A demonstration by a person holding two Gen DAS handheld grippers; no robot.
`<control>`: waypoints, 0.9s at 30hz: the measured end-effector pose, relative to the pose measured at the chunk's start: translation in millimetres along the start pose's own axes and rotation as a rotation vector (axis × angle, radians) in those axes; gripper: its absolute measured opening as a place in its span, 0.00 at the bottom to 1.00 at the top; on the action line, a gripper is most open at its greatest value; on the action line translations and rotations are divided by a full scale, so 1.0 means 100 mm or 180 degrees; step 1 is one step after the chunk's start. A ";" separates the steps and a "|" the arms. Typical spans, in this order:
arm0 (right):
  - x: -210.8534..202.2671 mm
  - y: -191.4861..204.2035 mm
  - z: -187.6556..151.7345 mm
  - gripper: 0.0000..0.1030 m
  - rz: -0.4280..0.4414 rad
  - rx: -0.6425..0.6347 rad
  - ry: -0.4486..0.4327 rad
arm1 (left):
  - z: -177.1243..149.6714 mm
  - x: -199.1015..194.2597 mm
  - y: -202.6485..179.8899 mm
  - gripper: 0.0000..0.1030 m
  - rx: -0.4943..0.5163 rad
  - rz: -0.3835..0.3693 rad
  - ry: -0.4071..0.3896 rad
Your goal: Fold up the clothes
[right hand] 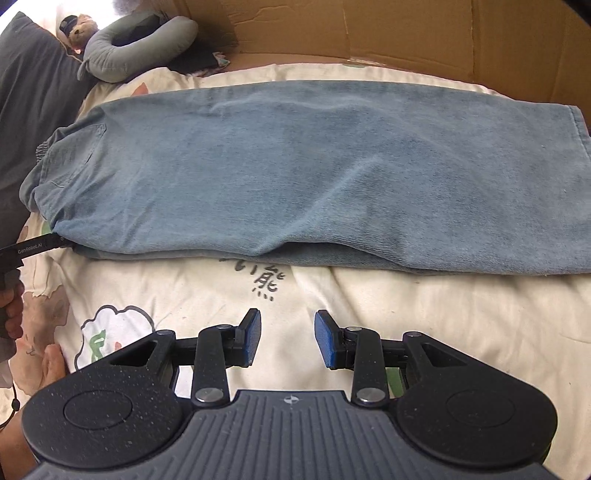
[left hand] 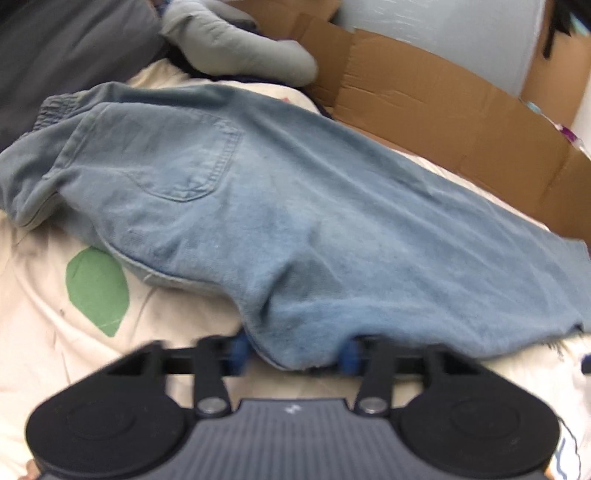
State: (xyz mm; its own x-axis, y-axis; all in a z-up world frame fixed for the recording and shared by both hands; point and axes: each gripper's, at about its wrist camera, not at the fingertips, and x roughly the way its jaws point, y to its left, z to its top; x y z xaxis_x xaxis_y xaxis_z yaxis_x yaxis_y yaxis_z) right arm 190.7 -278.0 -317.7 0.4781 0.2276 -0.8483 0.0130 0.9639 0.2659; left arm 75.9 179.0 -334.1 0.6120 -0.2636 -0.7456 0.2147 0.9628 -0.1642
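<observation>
Light blue jeans (left hand: 295, 221) lie folded lengthwise on the bed, waistband to the left and leg hems to the right. In the left wrist view a bunched fold of their near edge sits between the blue pads of my left gripper (left hand: 293, 352), which is shut on it. The right wrist view shows the jeans (right hand: 314, 177) stretched across the bed, with the left gripper (right hand: 55, 240) reaching into their near-left edge. My right gripper (right hand: 288, 339) hovers open over the sheet, short of the jeans' near edge, with nothing between its pads.
The cream bedsheet (right hand: 406, 314) carries cartoon and green leaf prints. A flattened cardboard box (right hand: 369, 33) lines the far side. A grey neck pillow (right hand: 122, 48), a plush toy (right hand: 79, 27) and a dark pillow (right hand: 33, 92) sit at the far left. A person's hand (right hand: 13, 310) holds the left gripper's handle.
</observation>
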 end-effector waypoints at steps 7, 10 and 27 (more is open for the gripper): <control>-0.05 -0.09 -0.03 0.38 -0.0017 0.0093 -0.0045 | 0.10 -0.27 -0.02 0.16 0.0147 0.0018 0.0068; -0.08 -0.15 -0.03 0.38 -0.0032 0.0160 -0.0084 | 0.14 -0.31 -0.03 0.15 0.0260 0.0068 0.0131; -0.35 -0.90 -0.13 0.44 -0.0133 0.0939 -0.0517 | 0.01 -0.06 0.00 0.29 0.0200 0.0064 0.0311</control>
State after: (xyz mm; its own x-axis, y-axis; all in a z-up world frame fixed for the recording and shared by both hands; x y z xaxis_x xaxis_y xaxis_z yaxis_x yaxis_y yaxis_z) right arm 161.1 -370.7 -317.9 0.6053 0.1410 -0.7834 0.2778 0.8849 0.3738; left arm 72.9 181.0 -329.0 0.5402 -0.2343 -0.8082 0.2524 0.9614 -0.1100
